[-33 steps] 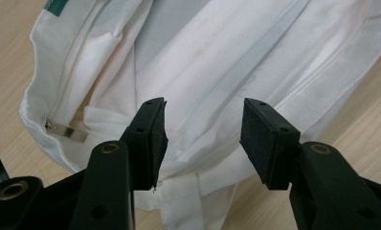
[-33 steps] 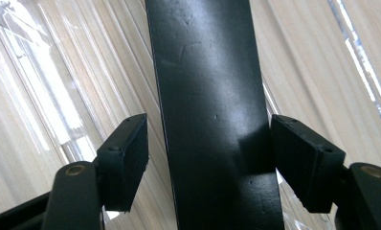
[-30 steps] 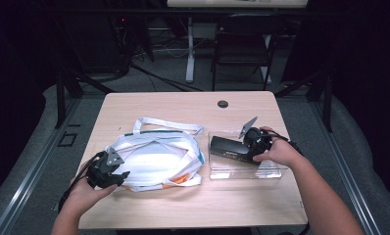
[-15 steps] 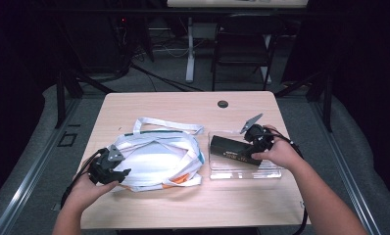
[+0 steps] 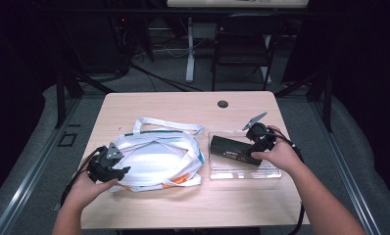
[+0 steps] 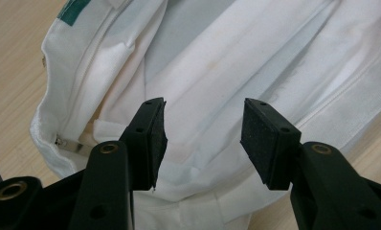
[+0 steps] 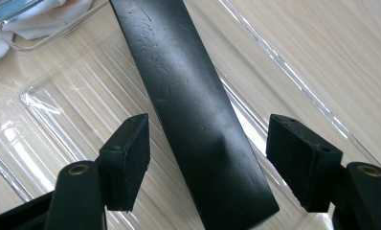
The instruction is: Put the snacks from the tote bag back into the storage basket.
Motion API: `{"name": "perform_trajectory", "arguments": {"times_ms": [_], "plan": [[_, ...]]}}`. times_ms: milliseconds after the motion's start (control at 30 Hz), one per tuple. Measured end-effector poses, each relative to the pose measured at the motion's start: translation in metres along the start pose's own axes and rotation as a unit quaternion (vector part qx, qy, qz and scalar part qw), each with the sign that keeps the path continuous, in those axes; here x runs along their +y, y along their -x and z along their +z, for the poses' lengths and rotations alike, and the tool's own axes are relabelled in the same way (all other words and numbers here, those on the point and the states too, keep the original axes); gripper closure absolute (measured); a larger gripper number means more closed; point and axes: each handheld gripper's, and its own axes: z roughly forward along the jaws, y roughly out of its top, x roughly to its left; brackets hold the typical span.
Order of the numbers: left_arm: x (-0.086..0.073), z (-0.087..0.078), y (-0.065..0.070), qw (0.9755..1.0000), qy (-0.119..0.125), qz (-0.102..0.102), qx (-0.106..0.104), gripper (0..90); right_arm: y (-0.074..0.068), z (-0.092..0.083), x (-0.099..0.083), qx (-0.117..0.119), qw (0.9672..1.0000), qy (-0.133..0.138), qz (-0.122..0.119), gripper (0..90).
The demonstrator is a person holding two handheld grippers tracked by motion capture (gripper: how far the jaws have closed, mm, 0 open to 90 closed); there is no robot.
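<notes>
High view findings: a white fabric bag is laid flat at about 8 o'clock on the wooden table, with the left gripper set at its left edge. Left gripper view: the jaws are held apart over the white cloth, which is not pinched by the pads. A clear plastic tray is placed at about 4 o'clock, and a long black box is lying in it (slantwise). Right gripper view: the right gripper is spread wide astride the box's near end, pads clear of both sides.
</notes>
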Motion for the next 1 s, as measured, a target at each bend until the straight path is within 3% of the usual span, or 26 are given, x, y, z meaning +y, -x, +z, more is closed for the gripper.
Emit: {"name": "perform_trajectory", "arguments": {"times_ms": [400,667,1000], "plan": [[0.007,0.001,0.002,1.0000,0.002,0.010,0.000,50.4,-0.005,-0.011,-0.019,-0.022,0.9990,0.009,0.039,34.3],[0.009,-0.001,0.003,0.9999,0.008,0.013,0.002,50.2,-0.001,-0.016,-0.030,-0.033,0.9978,0.002,0.057,38.1],[0.011,-0.004,0.006,0.9997,0.018,0.014,0.000,49.9,0.002,-0.014,-0.044,-0.041,0.9952,-0.004,0.088,37.8]]}}
